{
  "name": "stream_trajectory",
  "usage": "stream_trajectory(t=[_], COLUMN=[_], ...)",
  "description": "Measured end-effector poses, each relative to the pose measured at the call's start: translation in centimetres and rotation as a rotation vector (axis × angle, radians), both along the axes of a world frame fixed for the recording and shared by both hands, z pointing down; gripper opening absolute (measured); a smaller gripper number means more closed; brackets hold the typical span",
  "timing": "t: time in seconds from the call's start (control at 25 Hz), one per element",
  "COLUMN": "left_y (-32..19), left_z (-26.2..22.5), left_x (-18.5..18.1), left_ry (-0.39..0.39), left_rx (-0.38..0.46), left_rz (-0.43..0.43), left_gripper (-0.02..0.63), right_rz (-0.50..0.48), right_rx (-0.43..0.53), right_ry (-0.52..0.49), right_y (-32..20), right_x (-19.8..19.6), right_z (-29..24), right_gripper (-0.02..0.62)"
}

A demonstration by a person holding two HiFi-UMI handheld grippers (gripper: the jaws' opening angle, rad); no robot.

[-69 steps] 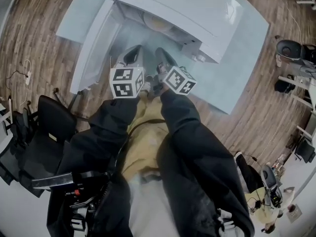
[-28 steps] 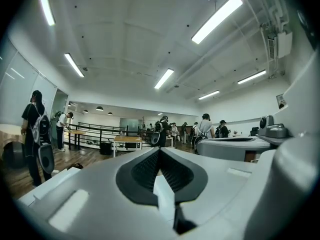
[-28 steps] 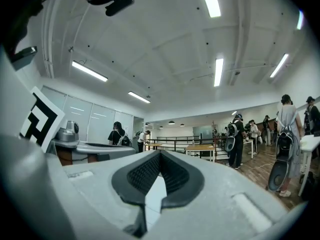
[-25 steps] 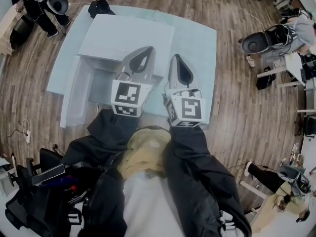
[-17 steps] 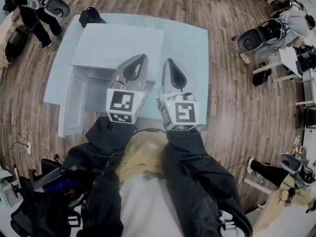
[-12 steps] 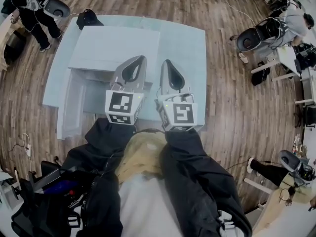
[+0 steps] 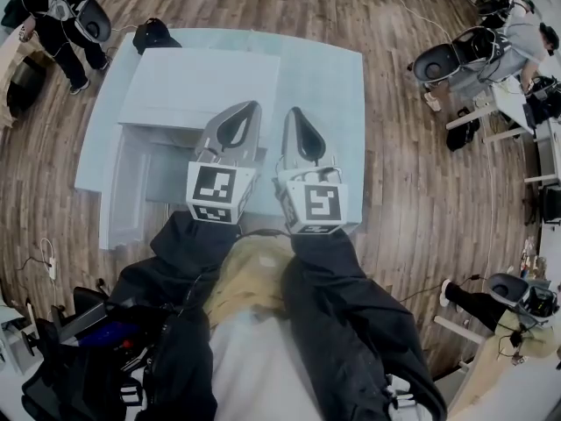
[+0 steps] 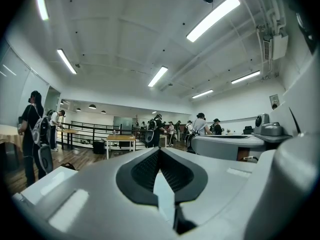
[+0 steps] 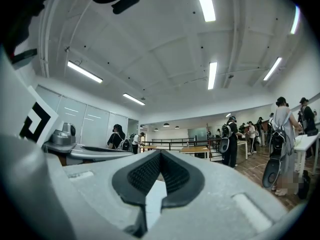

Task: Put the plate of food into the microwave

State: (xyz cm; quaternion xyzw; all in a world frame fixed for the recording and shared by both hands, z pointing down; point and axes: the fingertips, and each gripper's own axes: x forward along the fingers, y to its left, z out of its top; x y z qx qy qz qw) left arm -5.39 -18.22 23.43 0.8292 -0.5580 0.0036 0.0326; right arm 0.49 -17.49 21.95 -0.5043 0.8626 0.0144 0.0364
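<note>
Head view first: the microwave [image 7: 202, 82] sits on a pale table [image 7: 324, 86] with its door [image 7: 118, 191] swung open to the left. From straight above I can't see into the cavity at all, so what's in it is a guess. The plate of food isn't showing anywhere, not on the table and not in either gripper. The left gripper [image 7: 251, 112] and right gripper [image 7: 294, 114] are held side by side above the front of the microwave, pointing away from the person, and neither touches anything. My read is that the plate is probably already inside and the main job is done, with maybe just closing the door left, but take that as a hunch. In the left gripper view, the left gripper [image 8: 160, 151] has its jaws pressed together at the tips with nothing between them. It's just aimed across the room at some people [image 8: 200, 126] and the ceiling lights [image 8: 215, 16]. The right gripper view is the same story: the right gripper [image 9: 160, 154] is fully closed and empty, looking out at people [image 9: 231, 139] and desks [image 9: 197, 149]. No plate in either of those views.
</note>
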Motion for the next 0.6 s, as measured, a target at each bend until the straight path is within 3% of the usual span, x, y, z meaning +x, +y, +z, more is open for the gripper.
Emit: stream_trajectory(t=[0.6], left_y=[0.6], left_z=[0.8], left_x=[-0.7], left_ry=[0.002], left_rx=[-0.022], left_rz=[0.007], left_gripper=[0.002], right_rz=[0.003], right_rx=[-0.043], right_ry=[-0.01], right_y=[0.5], right_x=[-0.8], right_z=[1.2], right_gripper=[-0.009])
